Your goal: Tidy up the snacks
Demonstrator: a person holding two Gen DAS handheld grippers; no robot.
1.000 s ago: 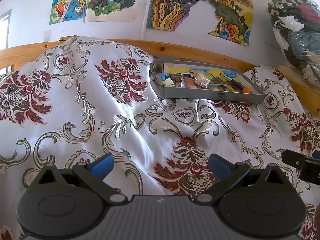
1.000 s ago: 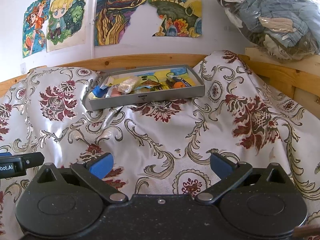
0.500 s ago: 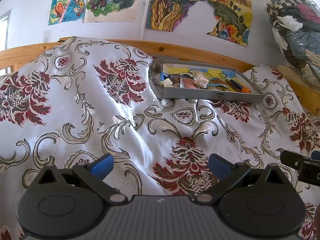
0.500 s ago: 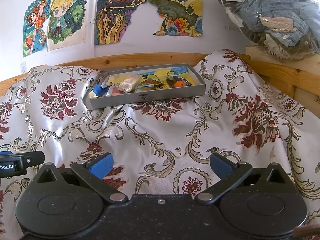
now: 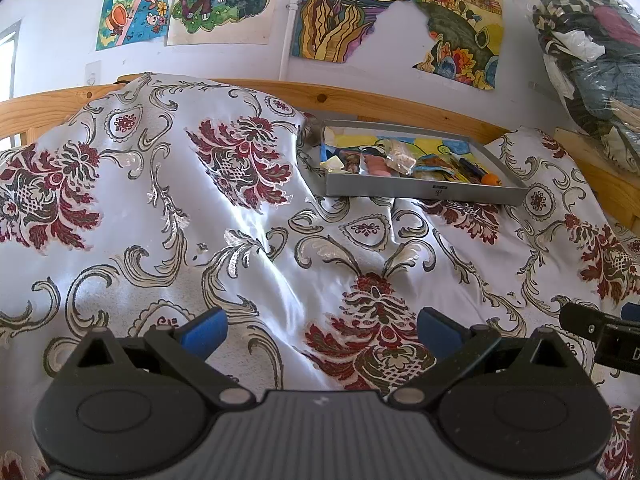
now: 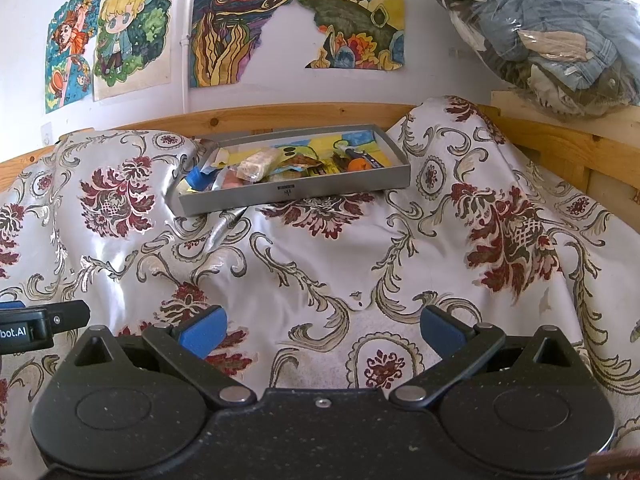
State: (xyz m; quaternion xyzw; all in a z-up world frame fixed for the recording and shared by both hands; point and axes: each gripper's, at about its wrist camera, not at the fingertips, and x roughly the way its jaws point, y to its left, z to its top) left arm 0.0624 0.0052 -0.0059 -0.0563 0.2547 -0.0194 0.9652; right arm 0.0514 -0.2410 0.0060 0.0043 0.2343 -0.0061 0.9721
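On the bed, the tray (image 6: 296,194) of snacks (image 6: 258,164) sits tilted on loose cloth (image 6: 320,256). Both grippers, left gripper (image 5: 319,326) and right gripper (image 6: 322,326), hold fingers spread, empty. A careless push could probably tip the tray.

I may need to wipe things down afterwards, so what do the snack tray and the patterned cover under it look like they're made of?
The tray looks like matte grey metal or stiff painted board: thin straight walls, crisp corners, an even dull finish; the pictures don't settle which. The cover looks like satin-type woven fabric: it creases softly, shines white in the light, and carries red and gold woven-looking floral motifs.
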